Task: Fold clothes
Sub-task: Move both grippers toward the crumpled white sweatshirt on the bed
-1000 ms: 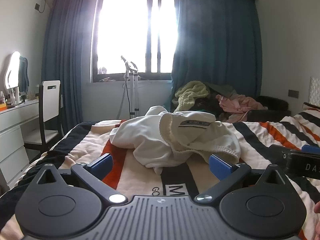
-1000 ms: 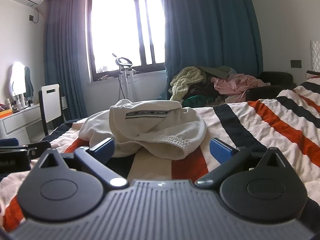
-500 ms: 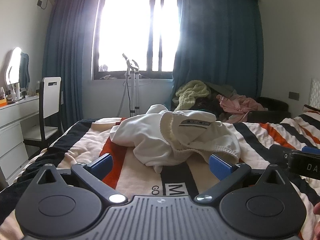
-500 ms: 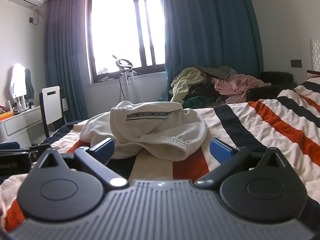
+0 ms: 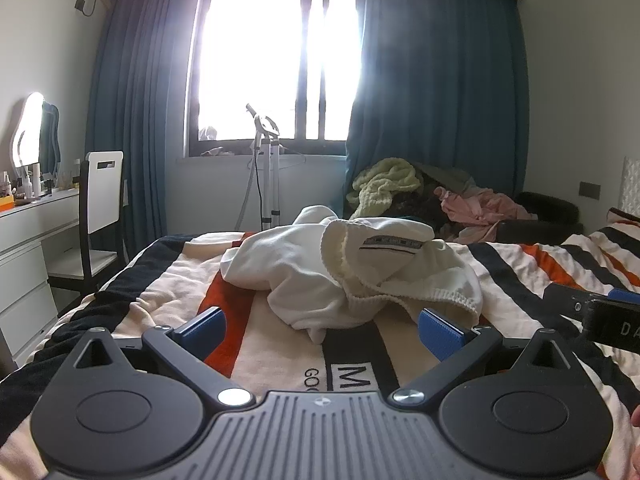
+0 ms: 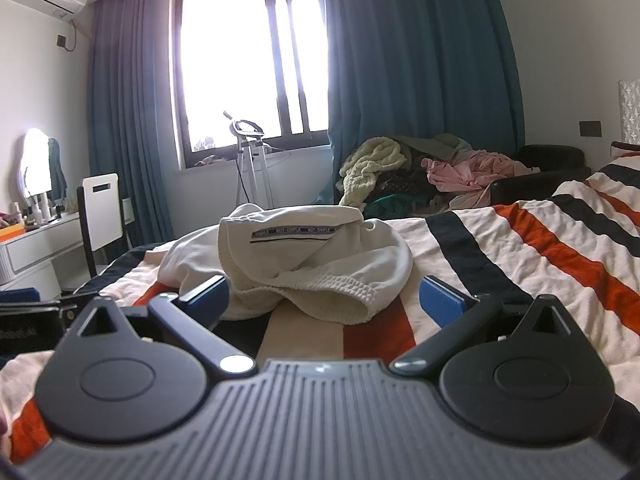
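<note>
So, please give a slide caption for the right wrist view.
Open right hand-held gripper facing a crumpled white garment on a striped bed.

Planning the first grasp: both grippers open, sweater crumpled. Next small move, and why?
Probably ease both grippers forward to the sweater's ribbed hem. The left gripper and right gripper are open, empty and short of the heap lying bunched on the bed; it needs spreading before folding.

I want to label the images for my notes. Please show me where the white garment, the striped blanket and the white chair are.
white garment (image 6: 320, 264), right wrist view, on its crumpled middle.
striped blanket (image 6: 560, 256), right wrist view, on an orange stripe.
white chair (image 5: 105, 192), left wrist view, on its backrest.
</note>
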`<state>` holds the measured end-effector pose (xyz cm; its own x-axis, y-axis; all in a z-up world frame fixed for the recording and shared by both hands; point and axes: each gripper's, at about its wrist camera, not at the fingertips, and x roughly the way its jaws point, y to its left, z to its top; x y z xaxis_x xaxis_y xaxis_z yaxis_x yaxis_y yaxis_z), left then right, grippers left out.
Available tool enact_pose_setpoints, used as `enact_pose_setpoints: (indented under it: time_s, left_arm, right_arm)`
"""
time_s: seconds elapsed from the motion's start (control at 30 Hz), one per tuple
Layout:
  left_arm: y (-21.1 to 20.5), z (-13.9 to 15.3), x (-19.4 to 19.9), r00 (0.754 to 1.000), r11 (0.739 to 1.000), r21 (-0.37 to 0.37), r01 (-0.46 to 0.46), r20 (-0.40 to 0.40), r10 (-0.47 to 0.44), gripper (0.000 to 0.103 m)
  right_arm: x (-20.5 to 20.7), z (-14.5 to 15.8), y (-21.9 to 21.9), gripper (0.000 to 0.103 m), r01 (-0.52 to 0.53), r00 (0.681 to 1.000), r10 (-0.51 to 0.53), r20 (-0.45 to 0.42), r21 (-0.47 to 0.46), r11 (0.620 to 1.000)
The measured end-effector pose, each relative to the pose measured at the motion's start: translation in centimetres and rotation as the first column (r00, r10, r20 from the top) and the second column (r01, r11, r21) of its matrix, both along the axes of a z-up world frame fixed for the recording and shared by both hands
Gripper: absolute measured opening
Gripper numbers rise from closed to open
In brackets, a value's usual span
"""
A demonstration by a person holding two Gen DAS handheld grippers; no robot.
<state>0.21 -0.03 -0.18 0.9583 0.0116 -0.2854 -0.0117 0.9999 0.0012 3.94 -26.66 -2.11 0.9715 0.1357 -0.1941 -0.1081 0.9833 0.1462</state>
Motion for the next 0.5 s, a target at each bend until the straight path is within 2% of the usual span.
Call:
enact_pose_setpoints:
  time_s: [0.37, 0.5]
  left_arm:
    - [0.14, 0.04, 0.10, 1.000, 1.000, 0.004, 0.000, -0.002, 0.000, 0.103]
    - [0.20, 0.13, 0.14, 1.000, 1.000, 0.008, -0.006, 0.006, 0.006, 0.103]
  right_arm:
    - [-0.23, 0.23, -0.12, 0.103, 0.013, 1.000, -0.013, 0.005, 0.009, 1.000]
    - [-0.63, 0.57, -0.77, 0.103, 0.076, 0.997, -0.077, 0.017, 0.052, 0.996]
